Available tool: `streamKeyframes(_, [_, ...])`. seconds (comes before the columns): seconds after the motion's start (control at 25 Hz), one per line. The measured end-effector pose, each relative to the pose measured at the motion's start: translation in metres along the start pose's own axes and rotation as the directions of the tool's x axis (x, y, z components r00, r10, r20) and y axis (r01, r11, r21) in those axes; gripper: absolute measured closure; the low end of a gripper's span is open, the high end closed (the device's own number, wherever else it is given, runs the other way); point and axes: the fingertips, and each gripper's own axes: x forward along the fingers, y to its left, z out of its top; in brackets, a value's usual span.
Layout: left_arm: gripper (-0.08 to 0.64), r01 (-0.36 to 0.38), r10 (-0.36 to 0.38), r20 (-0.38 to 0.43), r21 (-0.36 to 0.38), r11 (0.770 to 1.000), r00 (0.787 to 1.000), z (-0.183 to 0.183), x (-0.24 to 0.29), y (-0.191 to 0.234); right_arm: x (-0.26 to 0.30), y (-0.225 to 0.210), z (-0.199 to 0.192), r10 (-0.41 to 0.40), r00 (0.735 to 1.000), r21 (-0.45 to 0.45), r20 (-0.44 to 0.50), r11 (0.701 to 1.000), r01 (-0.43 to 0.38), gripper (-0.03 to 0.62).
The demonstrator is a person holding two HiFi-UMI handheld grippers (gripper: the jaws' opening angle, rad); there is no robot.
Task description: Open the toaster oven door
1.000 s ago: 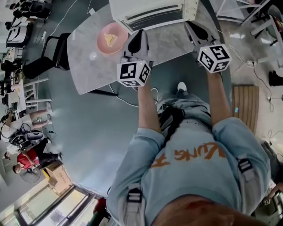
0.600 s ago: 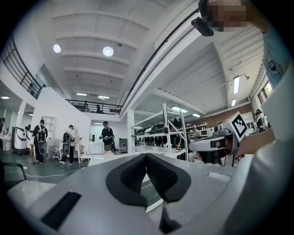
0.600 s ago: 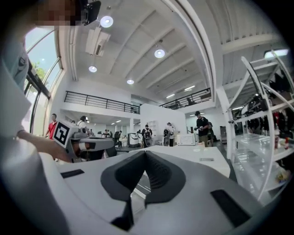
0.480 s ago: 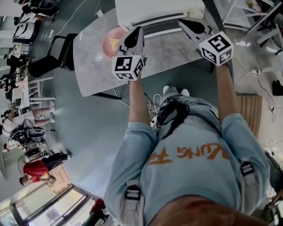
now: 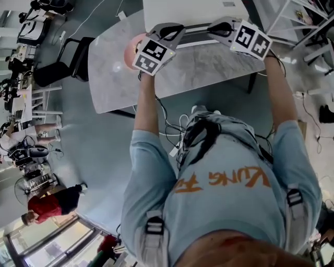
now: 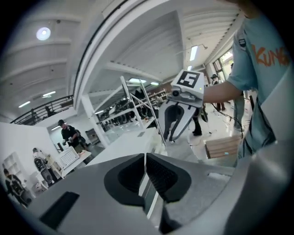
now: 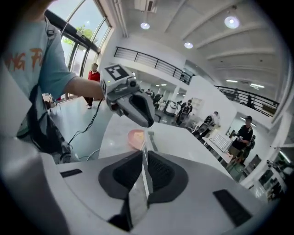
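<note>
Head view: left claw (image 5: 176,29), right claw (image 5: 213,27), one toaster oven (image 5: 193,10), one plate (image 5: 129,50).

The toaster oven (image 5: 198,10) stands on the table (image 5: 209,65), at its far edge. The plate (image 5: 129,48) lies on the same table, just left of the toaster oven. A chair (image 5: 65,60) stands off the table's left end, and the person (image 5: 224,187) stands before its near edge.
</note>
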Motion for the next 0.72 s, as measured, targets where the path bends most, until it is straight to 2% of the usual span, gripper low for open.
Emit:
streamKeyframes(0.12, [0.554,0.088,-0.085,-0.079,0.042,0.995,0.993,-0.012,0.011,0.000,0.014,-0.003,-0.011,0.044,0.993,-0.073,-0.112,0.996,-0.053,0.545])
streamKeyframes(0.24, [0.461,0.166,-0.145,-0.195,0.093,0.982,0.970,-0.032,0.016,-0.001,0.030,-0.009,-0.020,0.049,0.978,-0.127,-0.201,0.989,-0.076,0.523])
streamKeyframes(0.32, [0.437,0.196,-0.154,-0.279,0.132,0.972,0.948,-0.047,0.020,0.001,0.039,-0.015,-0.026,0.043,0.967,-0.156,-0.252,0.984,-0.084,0.511])
streamKeyframes(0.44, [0.426,0.230,-0.160,-0.361,0.160,0.960,0.919,-0.059,0.024,0.001,0.045,-0.021,-0.035,0.043,0.946,-0.183,-0.322,0.977,-0.107,0.489])
streamKeyframes(0.6, [0.414,0.291,-0.191,-0.445,0.169,0.941,0.875,-0.074,0.034,0.000,0.052,-0.027,-0.050,0.065,0.911,-0.194,-0.407,0.969,-0.155,0.468])
streamKeyframes(0.72, [0.411,0.319,-0.207,-0.473,0.170,0.932,0.856,-0.084,0.038,0.000,0.059,-0.030,-0.061,0.055,0.882,-0.222,-0.468,0.959,-0.177,0.466])
